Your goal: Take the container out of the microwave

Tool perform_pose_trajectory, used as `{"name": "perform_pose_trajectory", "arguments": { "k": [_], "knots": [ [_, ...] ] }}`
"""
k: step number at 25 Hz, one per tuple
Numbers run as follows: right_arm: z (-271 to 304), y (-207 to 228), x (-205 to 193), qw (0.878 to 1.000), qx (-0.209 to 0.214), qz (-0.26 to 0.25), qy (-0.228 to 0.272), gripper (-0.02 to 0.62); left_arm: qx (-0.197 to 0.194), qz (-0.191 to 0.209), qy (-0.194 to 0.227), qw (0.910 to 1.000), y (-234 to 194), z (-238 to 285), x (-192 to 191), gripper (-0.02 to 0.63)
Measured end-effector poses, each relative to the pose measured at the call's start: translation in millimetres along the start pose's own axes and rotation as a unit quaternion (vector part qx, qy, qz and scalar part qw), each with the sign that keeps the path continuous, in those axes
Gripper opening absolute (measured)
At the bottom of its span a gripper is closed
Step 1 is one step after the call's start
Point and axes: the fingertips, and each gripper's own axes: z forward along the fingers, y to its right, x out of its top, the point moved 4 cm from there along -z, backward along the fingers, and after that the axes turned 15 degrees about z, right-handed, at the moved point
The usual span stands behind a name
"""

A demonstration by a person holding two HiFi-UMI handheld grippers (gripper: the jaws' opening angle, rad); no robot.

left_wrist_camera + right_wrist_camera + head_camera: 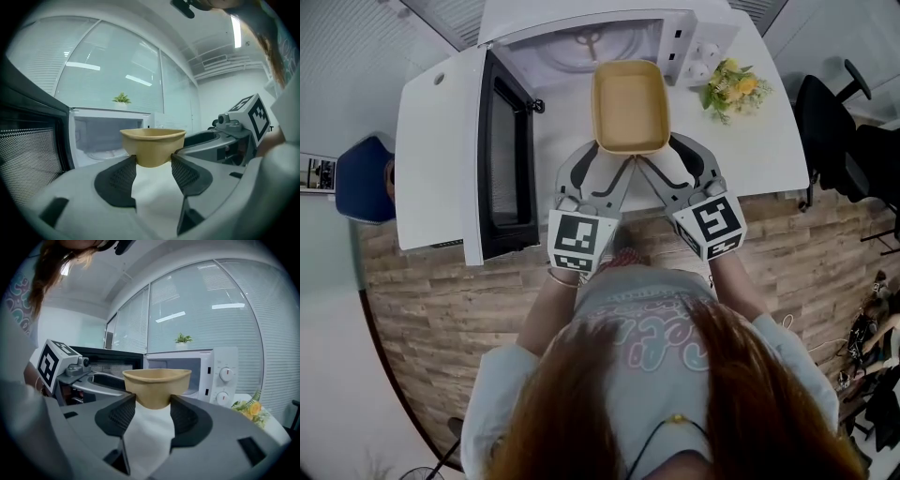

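Observation:
A tan rectangular container (630, 105) hangs over the white table just in front of the open microwave (581, 37), clear of its cavity. My left gripper (602, 157) is shut on the container's near left corner, and my right gripper (661, 155) is shut on its near right corner. In the left gripper view the container (153, 145) sits between the two dark pads (123, 177), with the lit microwave cavity (101, 136) behind it. The right gripper view shows the same container (157, 385) pinched by the right gripper (153, 405), and the microwave's dials (225, 373) lie to the right.
The microwave door (502, 155) stands swung open to the left. A bunch of yellow flowers (733, 86) lies on the table (769, 150) right of the microwave. A black office chair (830, 117) stands at the right, a blue chair (361, 178) at the left.

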Motion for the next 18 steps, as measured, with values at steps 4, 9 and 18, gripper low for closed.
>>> {"name": "perform_pose_trajectory", "arguments": {
  "k": [4, 9, 18],
  "knots": [
    [-21.7, -1.2, -1.5, 1.0, 0.013, 0.002, 0.007, 0.225, 0.011, -0.001, 0.002, 0.9999, 20.3, -8.5, 8.5, 0.23],
    [-52.0, -7.2, -7.5, 1.0, 0.022, -0.005, -0.002, 0.224, 0.023, 0.001, 0.002, 0.9997, 46.2, -23.6, 19.3, 0.23],
    [-110.3, -17.9, -11.5, 0.999, 0.04, -0.015, 0.016, 0.224, 0.041, -0.002, 0.007, 0.9992, 99.3, -51.9, 38.2, 0.23]
  ]
}}
